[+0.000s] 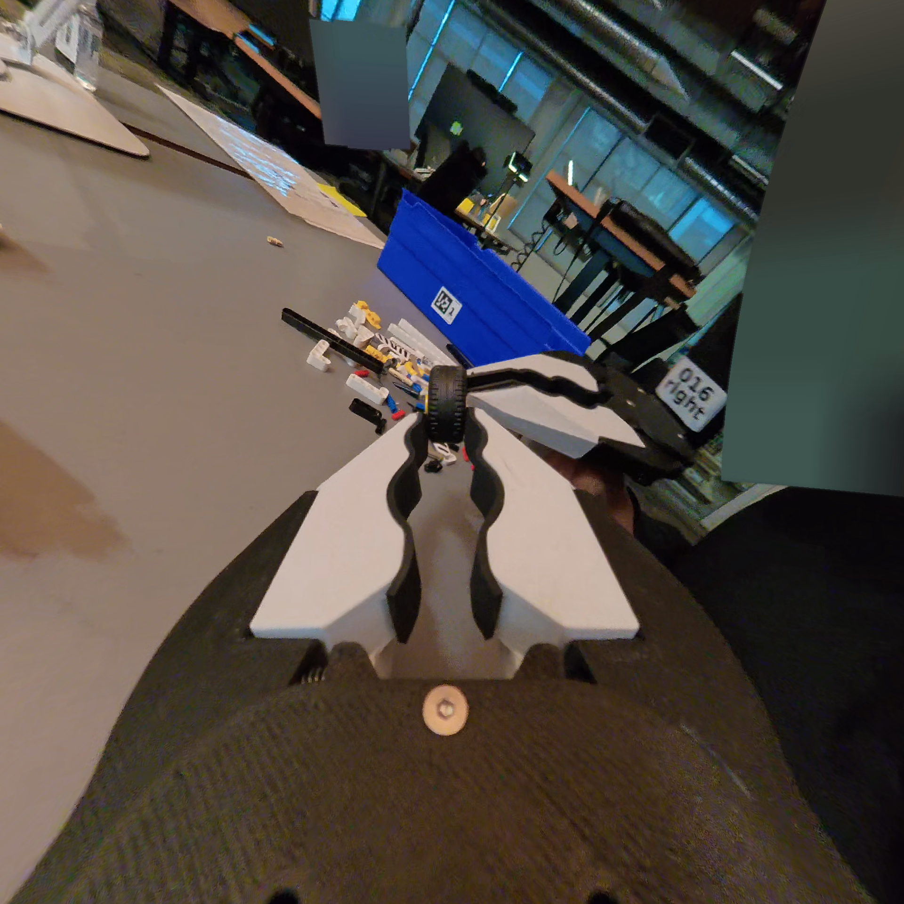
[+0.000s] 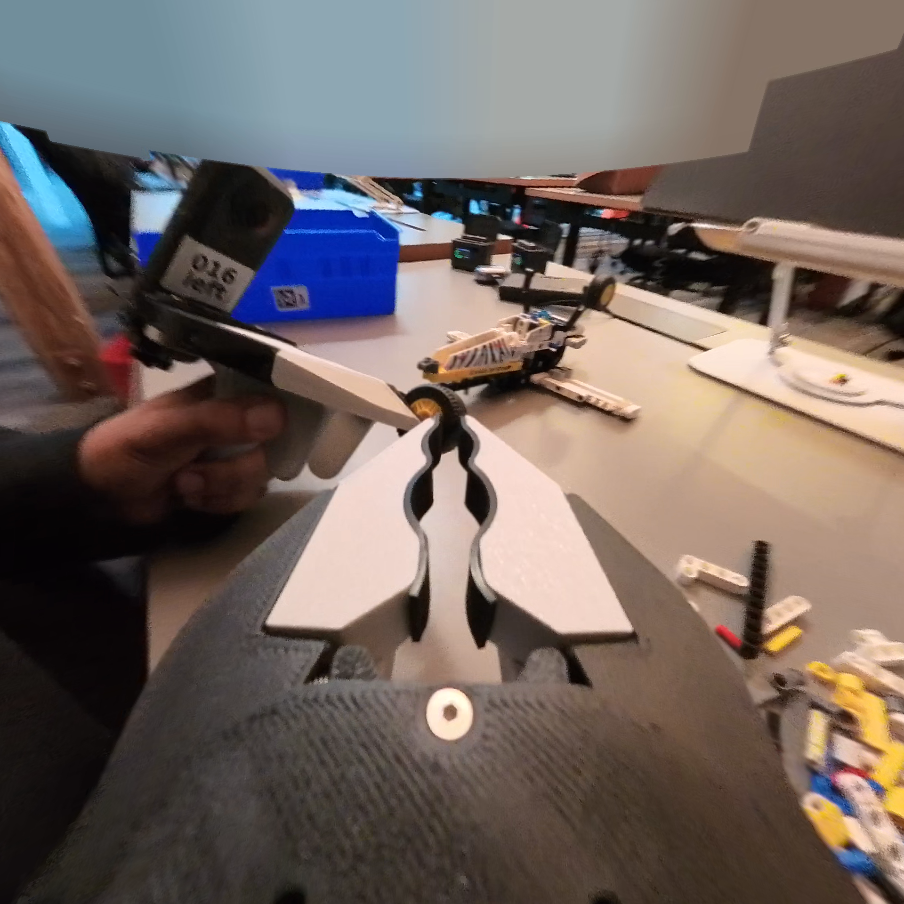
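Note:
A small black wheel (image 1: 446, 401) with a yellow hub is held in the air between both grippers. In the left wrist view my left gripper (image 1: 444, 430) is shut on the wheel, one pad on each face, with the tread towards the camera. My right gripper (image 1: 470, 384) comes in from the right, its jaws almost together at the wheel's right side. In the right wrist view my right gripper (image 2: 446, 430) is shut on the lower edge of the wheel (image 2: 455, 403). There the left gripper (image 2: 408, 416) reaches in from the left, held by a hand (image 2: 186, 450).
A blue bin (image 1: 479, 293) stands on the grey table behind a scatter of loose building pieces (image 1: 372, 352). The right wrist view shows a partly built yellow and white model (image 2: 499, 357), the blue bin (image 2: 332, 274), more loose pieces (image 2: 851, 724) and a white lamp base (image 2: 807, 376). My two grippers' fingertips are within a few centimetres of each other.

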The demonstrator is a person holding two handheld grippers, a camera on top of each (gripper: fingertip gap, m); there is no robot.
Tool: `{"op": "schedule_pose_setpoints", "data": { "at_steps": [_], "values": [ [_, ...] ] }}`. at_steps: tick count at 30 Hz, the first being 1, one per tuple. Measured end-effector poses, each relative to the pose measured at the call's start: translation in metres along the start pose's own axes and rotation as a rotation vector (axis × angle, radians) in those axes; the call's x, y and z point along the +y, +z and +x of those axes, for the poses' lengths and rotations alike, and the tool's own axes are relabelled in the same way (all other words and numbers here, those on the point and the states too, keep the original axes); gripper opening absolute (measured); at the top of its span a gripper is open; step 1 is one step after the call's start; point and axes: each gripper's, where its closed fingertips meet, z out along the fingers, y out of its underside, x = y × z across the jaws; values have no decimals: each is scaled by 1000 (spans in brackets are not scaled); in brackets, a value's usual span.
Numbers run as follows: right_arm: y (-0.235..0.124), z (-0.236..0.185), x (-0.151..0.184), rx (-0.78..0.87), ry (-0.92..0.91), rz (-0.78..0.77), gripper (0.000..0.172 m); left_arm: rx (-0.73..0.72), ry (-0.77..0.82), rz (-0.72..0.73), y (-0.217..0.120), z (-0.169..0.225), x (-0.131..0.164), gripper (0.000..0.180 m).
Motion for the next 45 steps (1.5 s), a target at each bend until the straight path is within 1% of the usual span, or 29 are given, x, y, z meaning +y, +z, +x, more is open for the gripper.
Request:
{"op": "schedule_pose_setpoints", "data": {
  "at_steps": [3, 6, 7, 13, 15, 16, 17, 19, 22, 25, 29, 33, 39, 42, 45],
  "values": [
    [-1, -1, -2, -92, 109, 16, 6, 26, 0, 13, -1, 3, -2, 12],
    [-2, -1, -3, -154, 187, 21, 21, 76, -16, 29, -3, 8, -4, 11],
    [-3, -1, -4, -182, 224, 24, 23, 102, -22, 34, -4, 11, -4, 11],
    [-11, -11, -9, -422, 481, 39, 22, 224, -53, 23, -5, 25, -2, 10],
    [-13, -17, -11, -498, 544, 44, 15, 252, -64, 16, -5, 28, -1, 10],
    [-15, -19, -12, -534, 573, 48, 14, 263, -70, 10, -5, 28, 0, 10],
    [-16, -19, -12, -556, 599, 52, 11, 283, -79, 2, -5, 30, 1, 10],
    [-16, -18, -12, -577, 636, 45, 11, 301, -98, -8, -5, 31, 1, 10],
    [-15, -17, -10, -566, 646, 38, 11, 298, -106, -18, -4, 30, 3, 10],
    [-12, -14, -6, -509, 620, 19, 11, 271, -114, -18, -2, 26, 3, 11],
    [-7, -10, 3, -343, 377, -55, 12, 187, -147, -27, 1, 12, 4, 11],
    [-6, -6, 8, -277, 279, -101, 11, 139, -133, -36, 3, 8, 6, 12],
    [-1, -2, 14, -112, 33, -158, 11, 19, -95, -38, 5, -3, 7, 12],
    [1, -1, 14, -68, -14, -162, 10, 0, -86, -32, 4, -4, 7, 12],
    [4, -2, 12, 4, -112, -152, 9, -46, -60, -16, 3, -7, 5, 13]
  ]
}}
